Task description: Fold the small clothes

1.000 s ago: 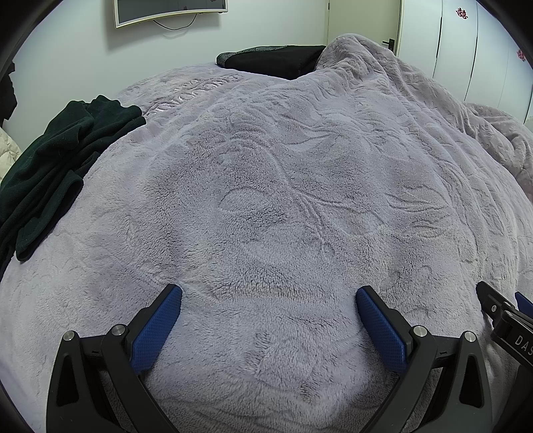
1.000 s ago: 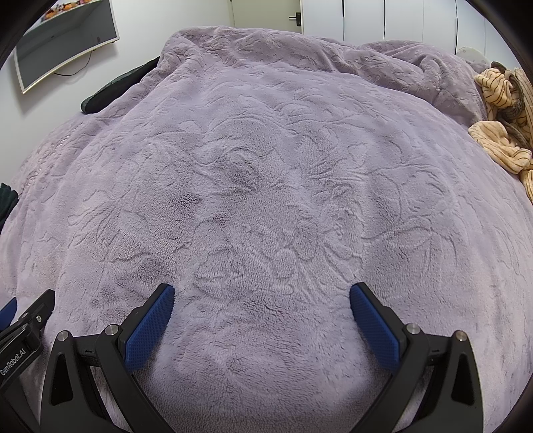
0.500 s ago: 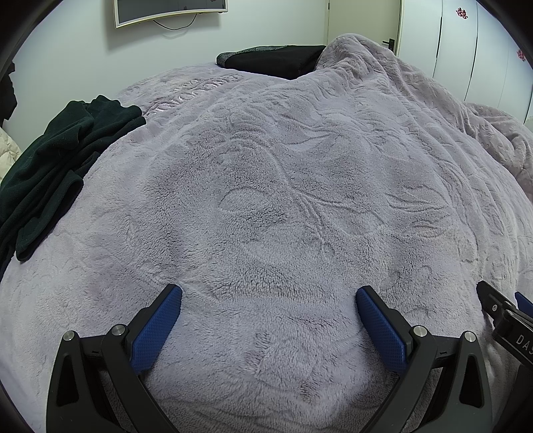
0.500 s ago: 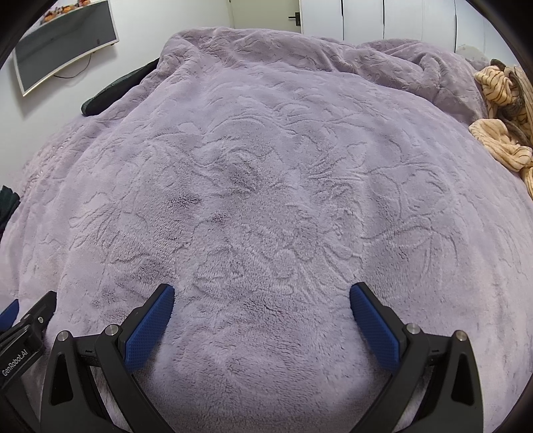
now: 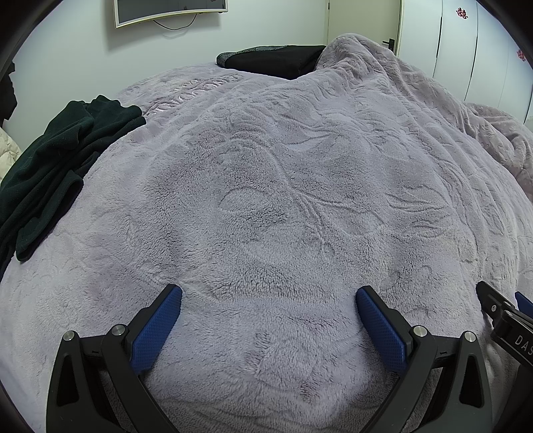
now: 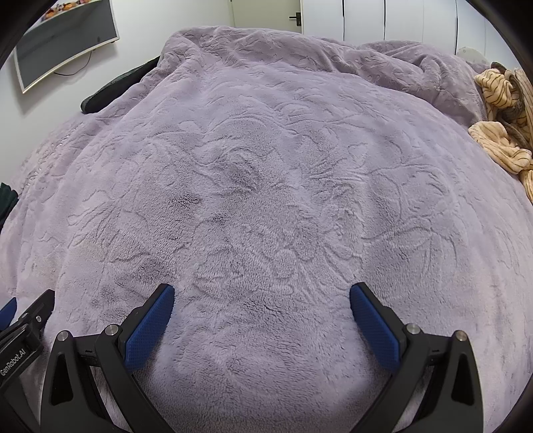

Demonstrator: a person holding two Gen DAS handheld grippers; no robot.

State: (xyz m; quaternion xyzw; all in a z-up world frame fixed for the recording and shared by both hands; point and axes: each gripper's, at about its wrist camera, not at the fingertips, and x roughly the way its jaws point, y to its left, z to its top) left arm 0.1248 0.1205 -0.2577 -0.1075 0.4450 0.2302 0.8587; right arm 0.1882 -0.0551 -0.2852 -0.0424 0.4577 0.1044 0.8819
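Note:
A dark green garment (image 5: 50,166) lies crumpled at the left edge of the bed in the left wrist view. An orange striped garment (image 6: 503,123) is heaped at the far right in the right wrist view. My left gripper (image 5: 269,294) is open over the lilac fleece blanket (image 5: 283,186), holding nothing. My right gripper (image 6: 261,293) is also open and empty above the same blanket (image 6: 273,200). Both garments lie well away from the fingers. The right gripper's edge (image 5: 506,319) shows at the lower right of the left wrist view.
A black item (image 5: 276,61) rests at the far end of the bed. A wall screen (image 5: 170,10) hangs behind it, and white wardrobe doors (image 5: 466,50) stand to the right. The blanket bunches into folds (image 6: 399,70) at the far right.
The right wrist view has shifted slightly leftward. The left gripper has stayed put. Both grippers remain open.

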